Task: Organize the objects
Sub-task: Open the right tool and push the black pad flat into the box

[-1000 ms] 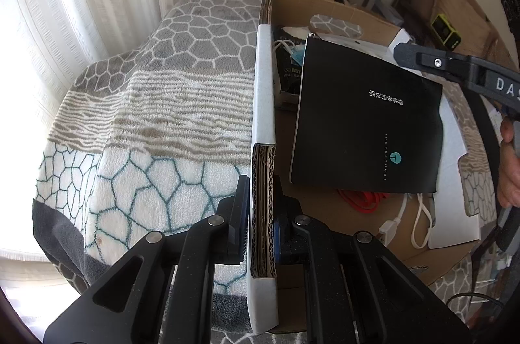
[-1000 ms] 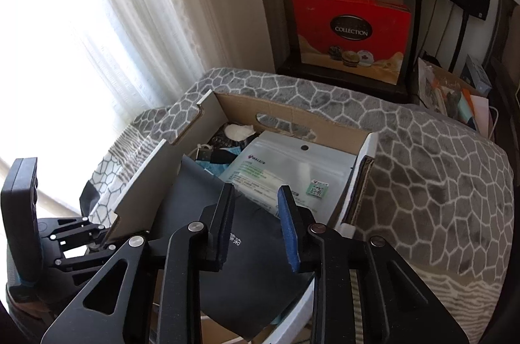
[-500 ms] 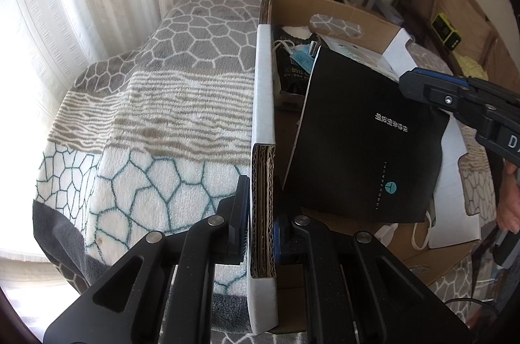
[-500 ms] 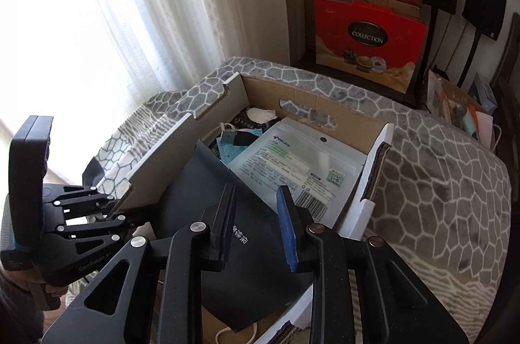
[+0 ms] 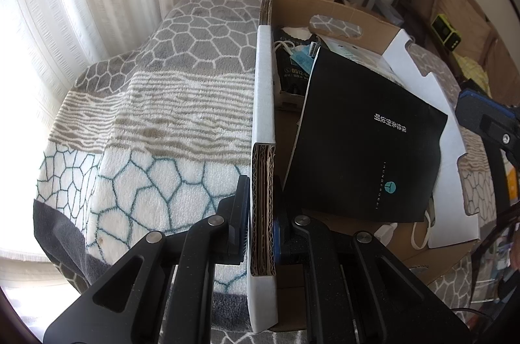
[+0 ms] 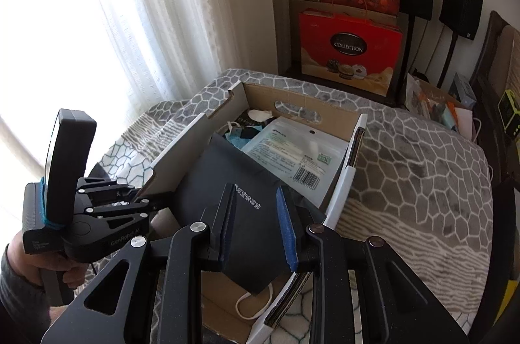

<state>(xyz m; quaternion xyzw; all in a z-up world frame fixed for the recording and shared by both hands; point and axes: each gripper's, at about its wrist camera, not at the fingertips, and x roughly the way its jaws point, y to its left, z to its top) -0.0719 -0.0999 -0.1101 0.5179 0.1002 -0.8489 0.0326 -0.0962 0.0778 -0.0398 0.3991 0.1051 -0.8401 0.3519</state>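
An open cardboard box (image 5: 344, 12) sits on a patterned blanket. My left gripper (image 5: 262, 215) is shut on the box's left side wall (image 5: 264, 103), also seen in the right wrist view (image 6: 182, 146). A black booklet (image 5: 367, 142) with white lettering lies tilted inside the box over other items; it also shows in the right wrist view (image 6: 240, 181). My right gripper (image 6: 258, 227) is open and empty, hovering above the booklet; its tip shows at the right edge of the left wrist view (image 5: 484, 120).
The box holds a white plastic pouch (image 6: 292, 149), a blue face mask (image 5: 300, 58) and white cables (image 5: 419, 233). The blanket (image 5: 156, 123) covers the surface. Red gift bags (image 6: 349, 51), black speakers (image 6: 460, 7) and a curtain (image 6: 146, 3) stand behind.
My right gripper has pulled back and up, away from the booklet. The booklet has tipped further toward the left wall. My left gripper keeps holding the box wall.
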